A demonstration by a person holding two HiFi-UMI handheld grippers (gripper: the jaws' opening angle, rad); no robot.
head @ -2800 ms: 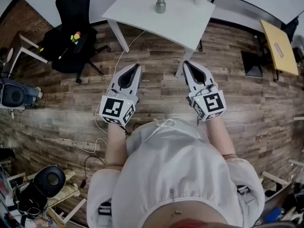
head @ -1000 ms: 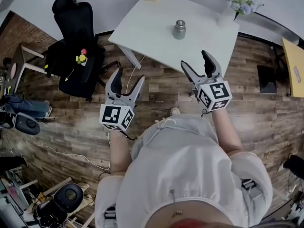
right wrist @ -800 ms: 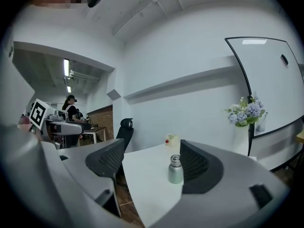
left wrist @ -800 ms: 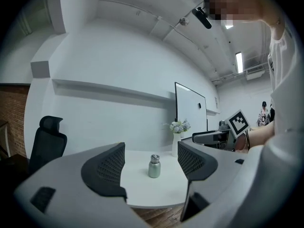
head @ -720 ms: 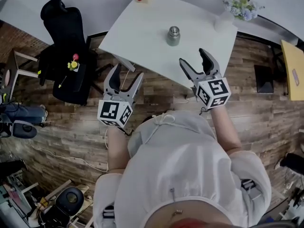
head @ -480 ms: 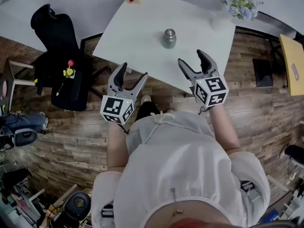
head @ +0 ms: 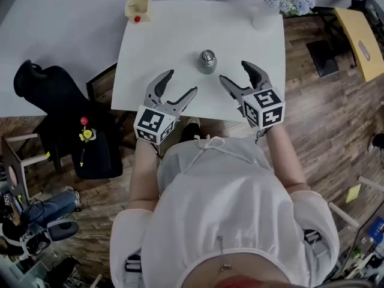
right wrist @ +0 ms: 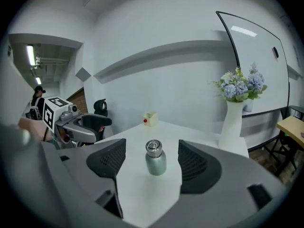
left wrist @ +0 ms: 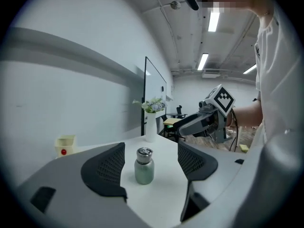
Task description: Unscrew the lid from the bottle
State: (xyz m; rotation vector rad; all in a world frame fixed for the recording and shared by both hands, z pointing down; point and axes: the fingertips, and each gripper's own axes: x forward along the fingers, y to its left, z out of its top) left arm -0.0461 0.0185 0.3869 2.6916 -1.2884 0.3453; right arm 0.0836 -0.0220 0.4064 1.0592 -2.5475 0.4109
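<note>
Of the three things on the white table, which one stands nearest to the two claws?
The small metal bottle, standing mid-table; the yellow box and the flower vase stand farther off, at the far corners.

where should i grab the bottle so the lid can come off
Probably the round body below the lid, left claw coming level from the side. The bottle stands upright on the table with nothing close by, and that leaves the lid free for the right claw.

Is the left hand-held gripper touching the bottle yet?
Apart. The head view shows bare table between the left hand-held gripper and the bottle; the left gripper view shows its jaws open, the bottle standing beyond them.
</note>
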